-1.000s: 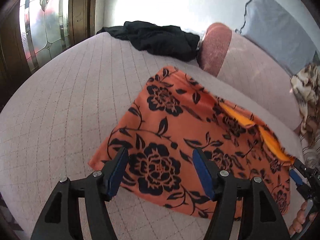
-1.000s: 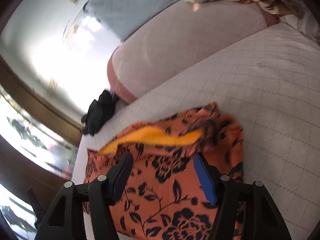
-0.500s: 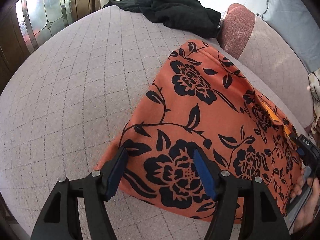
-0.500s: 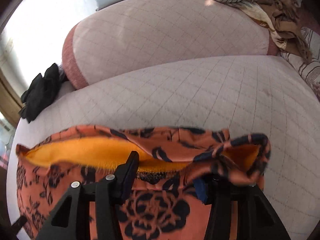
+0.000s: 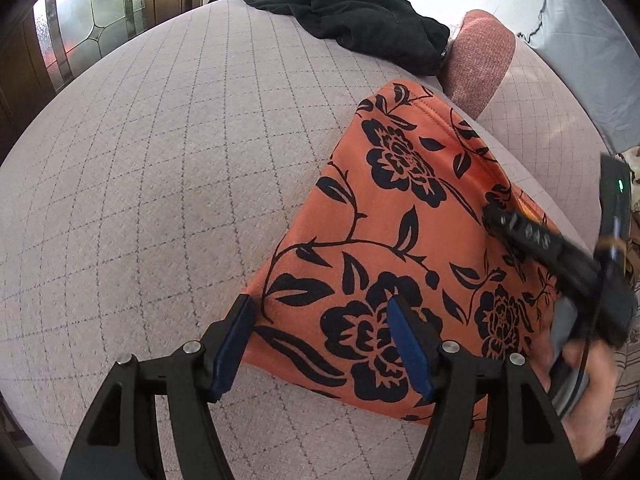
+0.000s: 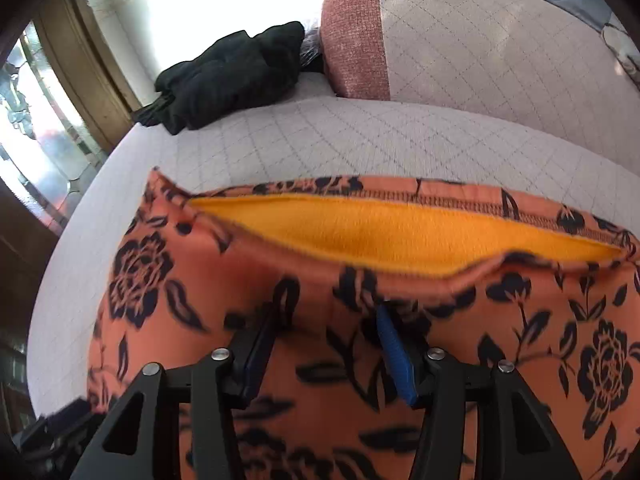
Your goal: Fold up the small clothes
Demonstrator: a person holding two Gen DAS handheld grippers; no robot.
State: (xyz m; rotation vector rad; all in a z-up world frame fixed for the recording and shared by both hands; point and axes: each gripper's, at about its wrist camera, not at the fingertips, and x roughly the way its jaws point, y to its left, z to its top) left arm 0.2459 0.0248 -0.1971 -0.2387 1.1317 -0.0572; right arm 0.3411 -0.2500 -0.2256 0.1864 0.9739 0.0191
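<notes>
An orange garment with black flowers [image 5: 400,220] lies on the quilted seat [image 5: 160,160]. My left gripper [image 5: 320,320] is open just above its near left corner; one finger is off the cloth's edge and the other is over a black flower. In the right wrist view the garment [image 6: 520,320] gapes along its top hem and shows a yellow lining [image 6: 380,232]. My right gripper [image 6: 324,324] is open low over the front layer below that opening, with flat cloth between its fingers. The left wrist view shows the right gripper [image 5: 496,216], blurred, over the garment's right side, held by a hand [image 5: 580,400].
A crumpled black garment [image 5: 360,28] lies at the far end of the seat beside a pink-ended bolster [image 5: 480,60]. A grey pillow [image 5: 592,60] leans behind it. A leaded glass window [image 5: 92,12] stands at the far left. Bare quilted seat spreads left of the orange garment.
My right gripper swung left across the garment and dropped close onto its front layer below the yellow opening. My left gripper moved in and down toward the near left corner.
</notes>
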